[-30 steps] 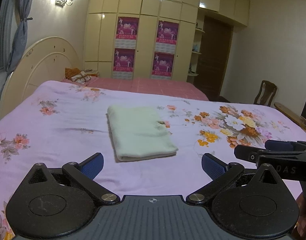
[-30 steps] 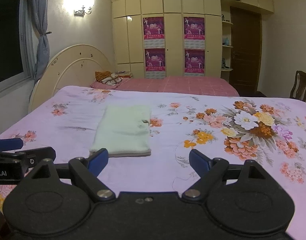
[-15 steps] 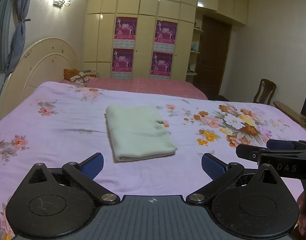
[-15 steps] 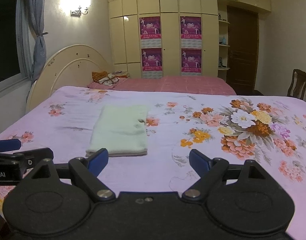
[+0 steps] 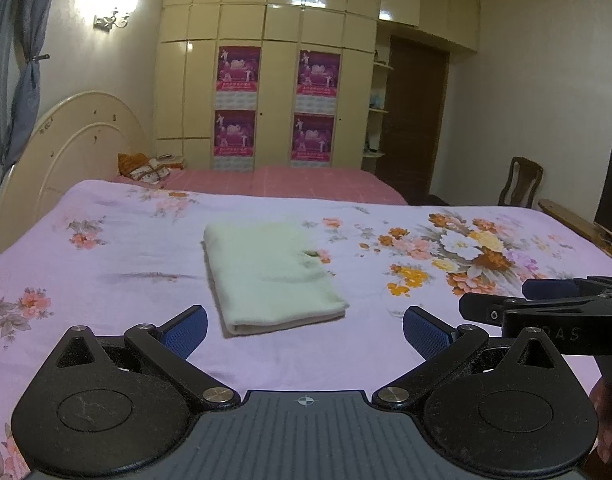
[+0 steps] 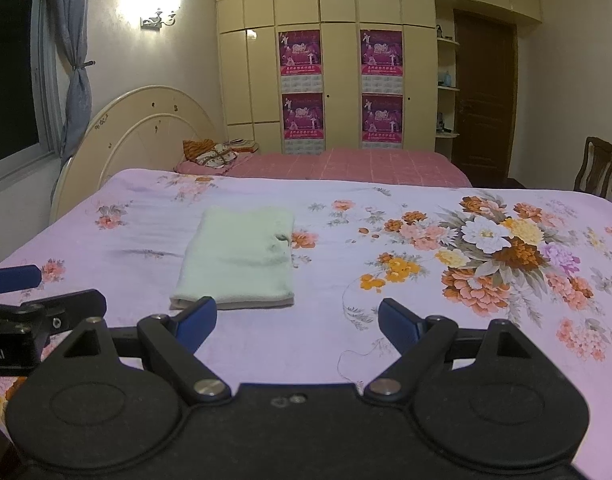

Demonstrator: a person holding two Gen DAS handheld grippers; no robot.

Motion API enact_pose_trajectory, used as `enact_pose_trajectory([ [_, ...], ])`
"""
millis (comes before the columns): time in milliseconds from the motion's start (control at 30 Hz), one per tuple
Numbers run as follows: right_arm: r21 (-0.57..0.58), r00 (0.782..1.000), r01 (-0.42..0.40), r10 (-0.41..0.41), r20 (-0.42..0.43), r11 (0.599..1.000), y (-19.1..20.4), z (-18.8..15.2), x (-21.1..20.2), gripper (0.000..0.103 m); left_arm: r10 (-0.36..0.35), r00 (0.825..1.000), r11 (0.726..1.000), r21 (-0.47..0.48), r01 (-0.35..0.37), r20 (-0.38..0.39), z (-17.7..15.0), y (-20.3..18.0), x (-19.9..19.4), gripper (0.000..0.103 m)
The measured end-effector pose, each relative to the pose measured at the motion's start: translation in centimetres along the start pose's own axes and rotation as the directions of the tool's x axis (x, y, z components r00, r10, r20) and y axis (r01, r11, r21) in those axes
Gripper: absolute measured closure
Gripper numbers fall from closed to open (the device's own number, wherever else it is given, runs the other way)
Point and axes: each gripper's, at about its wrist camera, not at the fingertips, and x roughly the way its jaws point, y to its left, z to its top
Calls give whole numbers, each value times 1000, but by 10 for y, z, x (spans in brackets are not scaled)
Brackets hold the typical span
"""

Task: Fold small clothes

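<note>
- A folded pale-green cloth lies flat on the floral bed sheet, mid-frame.
- Left gripper: jaws spread wide, empty, the cloth just beyond them.
- Right gripper: jaws released, empty; the cloth sits up-left of the gap.

Pale green garment lies folded into a flat rectangle on the floral bedsheet, long axis running away from the cameras. Layered fold edge faces the near side; small dark mark on its right edge. Nothing touching it.
</note>
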Motion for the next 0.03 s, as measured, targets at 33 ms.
enact_pose_trajectory([
  [33,0,1000,0,0,-1,1000,0,0,0,16,1,1000,1000,-4,-1,-6,0,0,1,0],
])
